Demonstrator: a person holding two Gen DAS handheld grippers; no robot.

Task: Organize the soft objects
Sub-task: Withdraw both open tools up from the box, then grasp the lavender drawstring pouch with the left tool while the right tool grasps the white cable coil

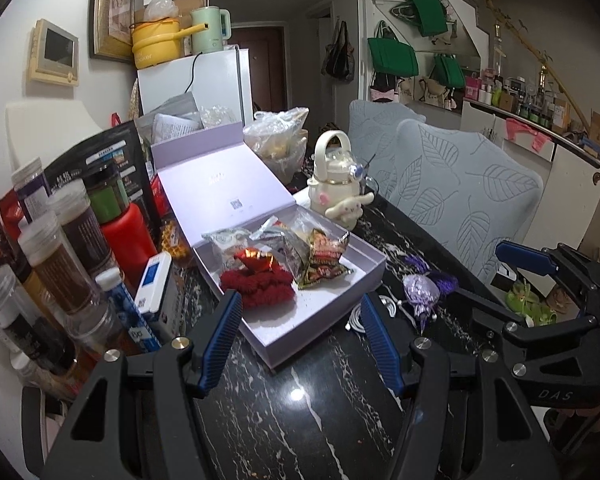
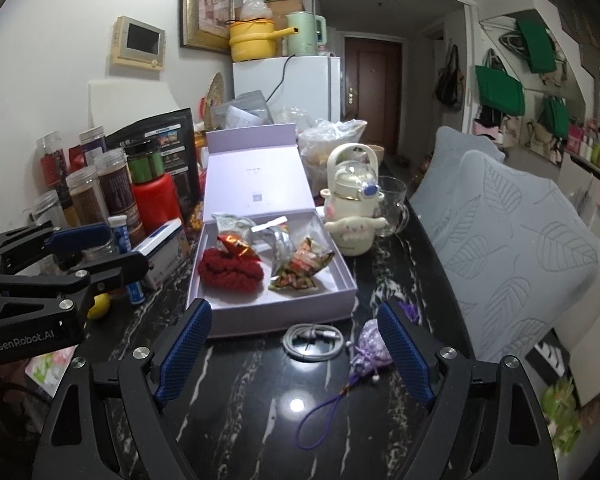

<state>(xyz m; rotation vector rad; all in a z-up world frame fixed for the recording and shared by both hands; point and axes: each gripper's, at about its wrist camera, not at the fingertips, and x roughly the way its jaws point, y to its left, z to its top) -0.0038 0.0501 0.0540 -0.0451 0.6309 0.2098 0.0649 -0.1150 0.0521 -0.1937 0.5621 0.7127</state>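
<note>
Left-wrist view showed the left claw (image 1: 300,336) standing moderately apart with nothing between its pads, poised over the near edge of the lilac box (image 1: 332,308). Just ahead and left of it, inside the box, lay the red knitted scrunchie (image 1: 260,286), with a red foil wrapper on top and snack packets (image 1: 320,260) beside it. Further right, ahead of the right claw (image 2: 296,352), a coiled white cable (image 2: 312,342) rested on the black marble bench (image 2: 260,420), outside the box. The lavender pouch (image 2: 370,350) sat just inside the right pad (image 2: 404,352), apart from it as far as could be seen. That claw gaped wide and empty.

Judging by this, the step in hand was the approach to the pouch, the soft thing left outside the box. The next move would call for lowering the right claw around the pouch's bulb and closing.

The pouch's long axis ran away from the claw, its gathered neck and purple cord (image 2: 324,412) trailing back toward the camera.
</note>
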